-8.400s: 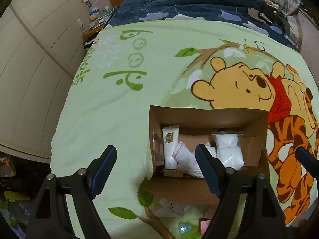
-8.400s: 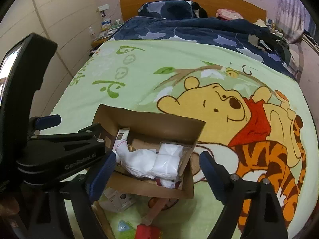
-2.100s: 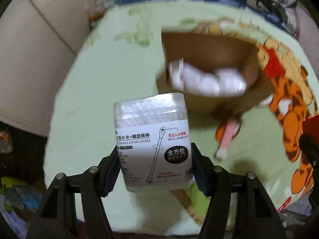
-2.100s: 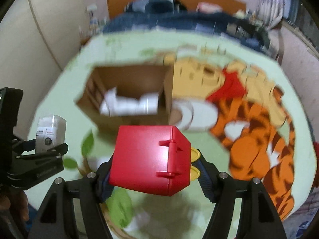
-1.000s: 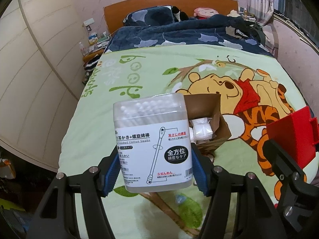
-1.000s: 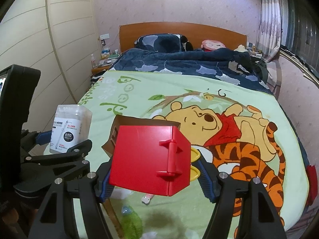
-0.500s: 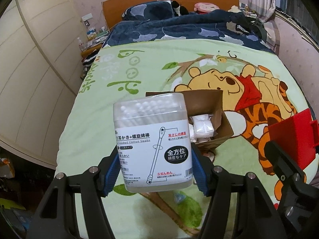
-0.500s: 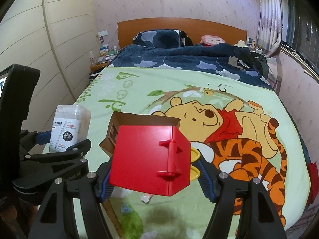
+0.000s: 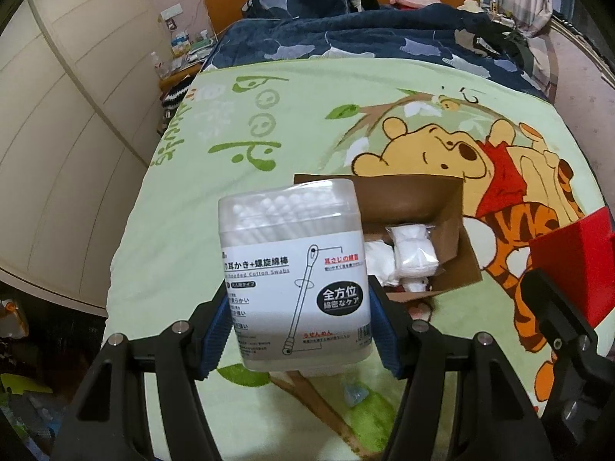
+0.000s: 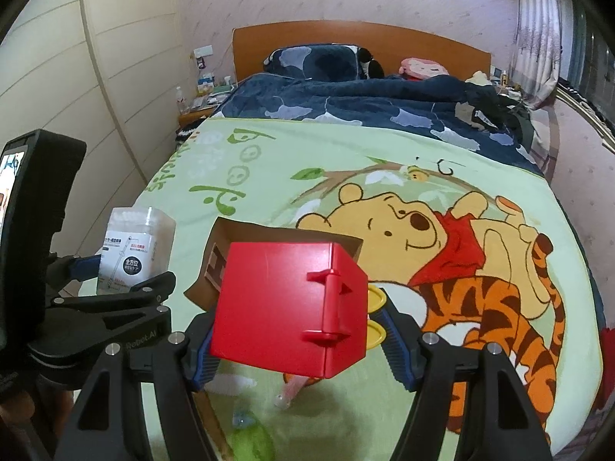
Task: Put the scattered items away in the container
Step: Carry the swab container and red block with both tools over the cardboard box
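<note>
My left gripper (image 9: 300, 332) is shut on a clear tub of cotton swabs (image 9: 296, 276), upright between the blue pads. Behind the tub an open cardboard box (image 9: 455, 230) sits on the green blanket with white packets (image 9: 413, 247) inside. My right gripper (image 10: 301, 349) is shut on a red plastic box (image 10: 280, 299) with yellow tabs (image 10: 374, 299) at its right side. This red box hides most of the cardboard box (image 10: 230, 238) in the right wrist view. There the swab tub (image 10: 134, 246) shows at the left, held above the blanket's edge.
A pink tube (image 10: 292, 388) and a small blue item (image 10: 240, 420) lie on the blanket (image 10: 307, 153) in front of the cardboard box. A navy duvet (image 10: 365, 103) and headboard lie beyond. Wardrobe doors (image 9: 57, 134) run along the left.
Both grippers have moved forward toward the cardboard box, which now looks larger and nearer. The left view has tipped down a little. Both grips are unchanged.
</note>
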`<state>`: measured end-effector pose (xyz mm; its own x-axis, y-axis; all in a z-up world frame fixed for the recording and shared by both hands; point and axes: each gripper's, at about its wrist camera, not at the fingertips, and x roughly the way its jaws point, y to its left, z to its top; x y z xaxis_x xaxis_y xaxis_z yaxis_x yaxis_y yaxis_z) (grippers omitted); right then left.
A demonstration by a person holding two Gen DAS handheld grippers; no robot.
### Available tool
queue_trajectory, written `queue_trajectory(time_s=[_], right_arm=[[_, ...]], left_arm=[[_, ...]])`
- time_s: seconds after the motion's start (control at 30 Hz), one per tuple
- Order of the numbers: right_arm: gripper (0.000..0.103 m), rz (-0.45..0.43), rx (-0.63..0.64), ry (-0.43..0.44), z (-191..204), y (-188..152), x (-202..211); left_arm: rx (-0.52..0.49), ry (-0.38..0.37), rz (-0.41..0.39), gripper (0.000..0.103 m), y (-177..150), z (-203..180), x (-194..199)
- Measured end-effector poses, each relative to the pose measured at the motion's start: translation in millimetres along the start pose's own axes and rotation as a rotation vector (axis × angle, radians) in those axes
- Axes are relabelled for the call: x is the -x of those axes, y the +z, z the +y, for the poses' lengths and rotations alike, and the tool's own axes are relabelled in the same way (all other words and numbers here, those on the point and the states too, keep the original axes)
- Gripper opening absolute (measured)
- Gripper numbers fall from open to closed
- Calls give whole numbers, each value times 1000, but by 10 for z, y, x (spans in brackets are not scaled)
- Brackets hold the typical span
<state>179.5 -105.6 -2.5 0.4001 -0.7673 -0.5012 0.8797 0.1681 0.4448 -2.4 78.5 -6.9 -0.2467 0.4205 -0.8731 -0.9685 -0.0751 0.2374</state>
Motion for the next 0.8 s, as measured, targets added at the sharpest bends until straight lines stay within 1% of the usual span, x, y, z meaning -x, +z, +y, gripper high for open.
queue_trajectory(time_s=[0.13, 0.17, 0.37, 0.8], right_arm=[[71, 7, 13, 2, 26, 86, -120], [71, -40, -75, -94, 29, 99, -150], [71, -28, -83, -97, -7, 149, -244], [71, -19, -94, -108, -49, 193, -362]], left_arm=[[7, 8, 14, 65, 94, 44, -111], [8, 9, 16, 65, 108, 47, -131], [0, 7, 28, 65, 186, 31, -226], [-32, 8, 40, 65, 243, -74, -332]])
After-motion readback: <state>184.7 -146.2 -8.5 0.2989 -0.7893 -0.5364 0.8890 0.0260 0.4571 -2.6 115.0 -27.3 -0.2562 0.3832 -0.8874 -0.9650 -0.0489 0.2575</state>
